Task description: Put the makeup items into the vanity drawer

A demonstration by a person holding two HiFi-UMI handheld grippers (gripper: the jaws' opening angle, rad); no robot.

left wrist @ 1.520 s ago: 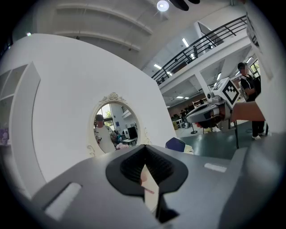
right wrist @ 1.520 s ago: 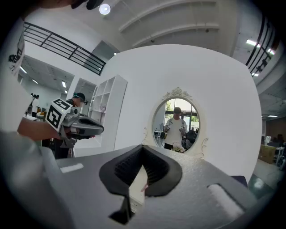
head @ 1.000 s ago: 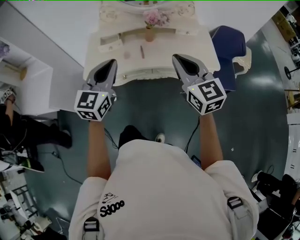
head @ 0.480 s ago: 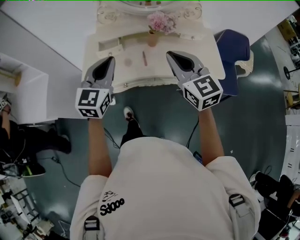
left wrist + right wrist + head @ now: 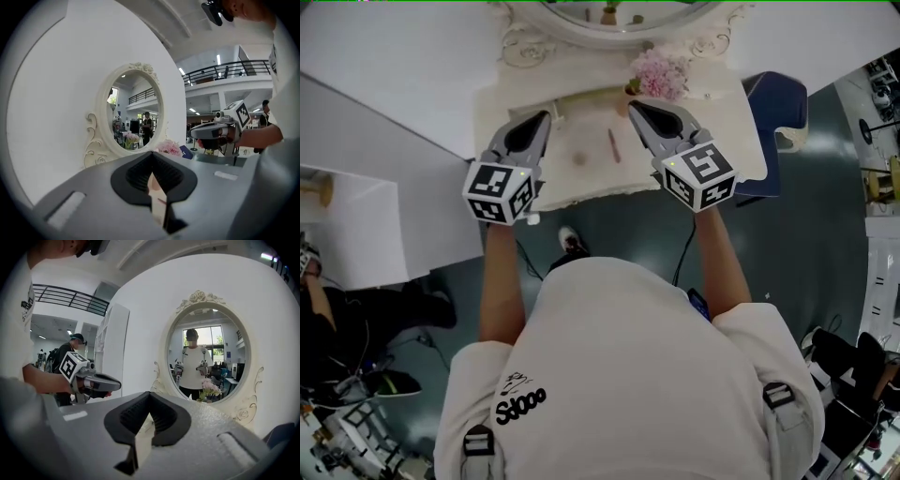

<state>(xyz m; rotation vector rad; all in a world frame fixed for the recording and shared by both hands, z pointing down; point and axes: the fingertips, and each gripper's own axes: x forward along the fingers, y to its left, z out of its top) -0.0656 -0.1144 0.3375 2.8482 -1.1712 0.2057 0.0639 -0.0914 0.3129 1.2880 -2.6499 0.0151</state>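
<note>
The cream vanity [image 5: 581, 187] stands in front of me with its oval mirror [image 5: 609, 23] at the back. A thin brown makeup pencil [image 5: 615, 145] lies on its top, and a small pale round item [image 5: 578, 157] lies just left of it. My left gripper [image 5: 546, 117] hovers over the top's left part, shut and empty. My right gripper [image 5: 633, 106] hangs over the right part, just in front of the pink flowers [image 5: 659, 73], also shut and empty. In both gripper views the jaws meet with nothing between them. No open drawer shows.
A blue chair [image 5: 778, 108] stands right of the vanity. A white wall runs behind it, and a white cabinet [image 5: 356, 225] sits at the left. A seated person [image 5: 356, 309] is at the lower left. Dark floor lies under me.
I have stepped closer to the vanity. Both grippers have moved forward from its front edge to over its top, still shut.
</note>
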